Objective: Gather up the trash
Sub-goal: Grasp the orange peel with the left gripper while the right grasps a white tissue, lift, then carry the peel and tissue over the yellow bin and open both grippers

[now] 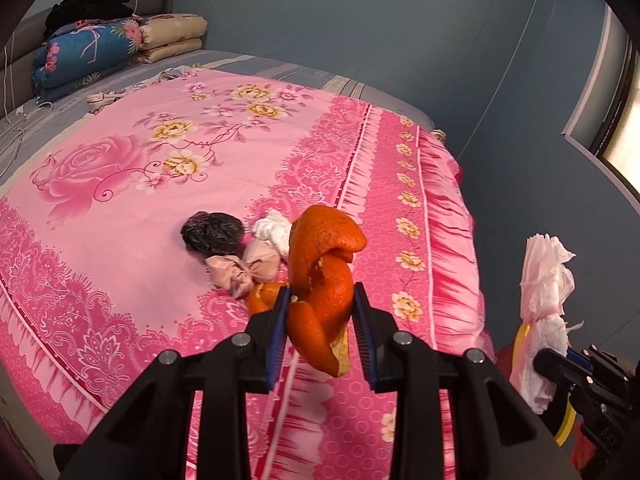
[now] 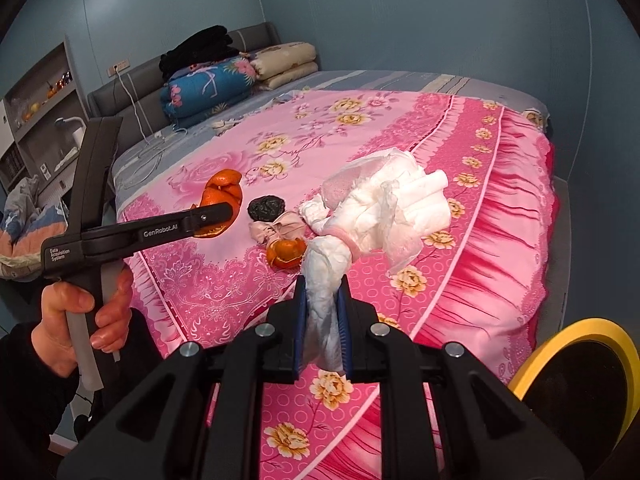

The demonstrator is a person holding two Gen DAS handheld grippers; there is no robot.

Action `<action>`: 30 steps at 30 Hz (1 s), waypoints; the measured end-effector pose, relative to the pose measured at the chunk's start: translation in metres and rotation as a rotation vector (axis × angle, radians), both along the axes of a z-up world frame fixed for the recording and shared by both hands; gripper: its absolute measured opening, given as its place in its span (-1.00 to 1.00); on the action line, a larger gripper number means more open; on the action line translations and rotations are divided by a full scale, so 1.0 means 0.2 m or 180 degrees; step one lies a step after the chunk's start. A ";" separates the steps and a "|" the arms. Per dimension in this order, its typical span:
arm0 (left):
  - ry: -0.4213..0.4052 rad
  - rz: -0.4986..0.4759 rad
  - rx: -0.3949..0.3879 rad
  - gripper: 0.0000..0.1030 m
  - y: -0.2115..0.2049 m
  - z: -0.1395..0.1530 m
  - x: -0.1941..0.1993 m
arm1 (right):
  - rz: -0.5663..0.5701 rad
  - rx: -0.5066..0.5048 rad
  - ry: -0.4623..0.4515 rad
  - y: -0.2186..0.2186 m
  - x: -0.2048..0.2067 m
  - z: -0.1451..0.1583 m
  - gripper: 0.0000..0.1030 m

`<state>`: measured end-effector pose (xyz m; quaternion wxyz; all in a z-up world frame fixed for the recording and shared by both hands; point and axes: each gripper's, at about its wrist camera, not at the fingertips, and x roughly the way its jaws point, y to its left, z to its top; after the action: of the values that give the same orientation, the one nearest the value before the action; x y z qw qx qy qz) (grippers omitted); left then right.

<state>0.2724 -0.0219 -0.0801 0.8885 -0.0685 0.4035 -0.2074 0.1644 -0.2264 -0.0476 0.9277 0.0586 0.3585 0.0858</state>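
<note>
My left gripper [image 1: 320, 320] is shut on a curled orange peel [image 1: 324, 276] and holds it above the pink floral bedspread [image 1: 120, 200]; it also shows in the right wrist view [image 2: 218, 216]. My right gripper [image 2: 322, 320] is shut on a wad of white tissue [image 2: 376, 208], lifted above the bed's near edge; the tissue also shows in the left wrist view [image 1: 546, 280]. On the bed lie a crumpled black bag [image 1: 214, 234], a beige wrapper [image 1: 248, 268], a white tissue ball [image 1: 274, 230] and a second orange peel [image 2: 286, 254].
A bin with a yellow rim [image 2: 576, 328] and dark inside stands at the bed's right side. Folded quilts [image 2: 208, 88] and dark clothes are stacked by the headboard. Shelves [image 2: 36, 100] stand at the left. A window [image 1: 620, 120] is on the right wall.
</note>
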 end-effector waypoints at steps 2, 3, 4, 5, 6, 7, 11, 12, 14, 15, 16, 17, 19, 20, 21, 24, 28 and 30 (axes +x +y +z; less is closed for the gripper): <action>-0.0004 -0.0038 -0.0010 -0.44 -0.04 0.01 -0.02 | -0.0064 0.0018 -0.0023 -0.05 -0.02 0.01 -0.72; -0.0003 -0.0056 -0.0014 -0.44 -0.06 0.01 -0.03 | -0.0088 0.0027 -0.0031 -0.07 -0.03 0.02 -0.72; 0.0000 -0.0079 -0.0019 -0.44 -0.09 0.01 -0.04 | -0.0120 0.0043 -0.0042 -0.10 -0.05 0.02 -0.72; 0.0001 -0.0103 -0.0022 -0.44 -0.11 0.02 -0.05 | -0.0160 0.0059 -0.0054 -0.13 -0.06 0.03 -0.73; -0.0002 -0.0125 -0.0023 -0.44 -0.13 0.02 -0.05 | -0.0170 0.0063 -0.0057 -0.14 -0.06 0.03 -0.72; -0.0007 -0.0149 -0.0021 -0.44 -0.16 0.03 -0.06 | -0.0203 0.0074 -0.0068 -0.17 -0.08 0.04 -0.72; -0.0029 -0.0250 -0.0020 -0.44 -0.25 0.06 -0.10 | -0.0327 0.0102 -0.0100 -0.26 -0.13 0.05 -0.72; -0.0036 -0.0283 -0.0025 -0.44 -0.28 0.07 -0.11 | -0.0352 0.0106 -0.0104 -0.28 -0.14 0.05 -0.72; -0.0050 -0.0340 -0.0032 -0.44 -0.32 0.08 -0.12 | -0.0424 0.0117 -0.0115 -0.33 -0.17 0.06 -0.72; -0.0056 -0.0365 -0.0034 -0.44 -0.34 0.08 -0.13 | -0.0472 0.0121 -0.0119 -0.35 -0.18 0.06 -0.72; -0.0058 -0.0398 -0.0039 -0.44 -0.37 0.09 -0.14 | -0.0505 0.0125 -0.0118 -0.38 -0.20 0.06 -0.72; -0.0062 -0.0436 -0.0048 -0.44 -0.39 0.10 -0.15 | -0.0526 0.0129 -0.0119 -0.39 -0.21 0.06 -0.72; -0.0077 -0.0512 -0.0048 -0.44 -0.45 0.11 -0.17 | -0.0591 0.0133 -0.0125 -0.44 -0.23 0.06 -0.72; -0.0085 -0.0562 -0.0051 -0.44 -0.49 0.11 -0.19 | -0.0629 0.0132 -0.0124 -0.46 -0.25 0.06 -0.72; -0.0087 -0.0586 -0.0053 -0.44 -0.51 0.12 -0.20 | -0.0656 0.0134 -0.0124 -0.48 -0.26 0.06 -0.72; -0.0086 -0.0688 -0.0073 -0.44 -0.59 0.12 -0.23 | -0.0761 0.0147 -0.0126 -0.55 -0.30 0.06 -0.72; -0.0095 -0.0813 -0.0068 -0.44 -0.70 0.13 -0.27 | -0.0894 0.0161 -0.0140 -0.62 -0.35 0.06 -0.72; -0.0088 -0.0873 -0.0080 -0.44 -0.75 0.13 -0.29 | -0.0956 0.0174 -0.0141 -0.66 -0.37 0.06 -0.72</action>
<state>0.2152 -0.1714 -0.0539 0.8564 -0.0210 0.3942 -0.3328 0.0903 -0.3586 -0.0361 0.9359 0.1349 0.3226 -0.0430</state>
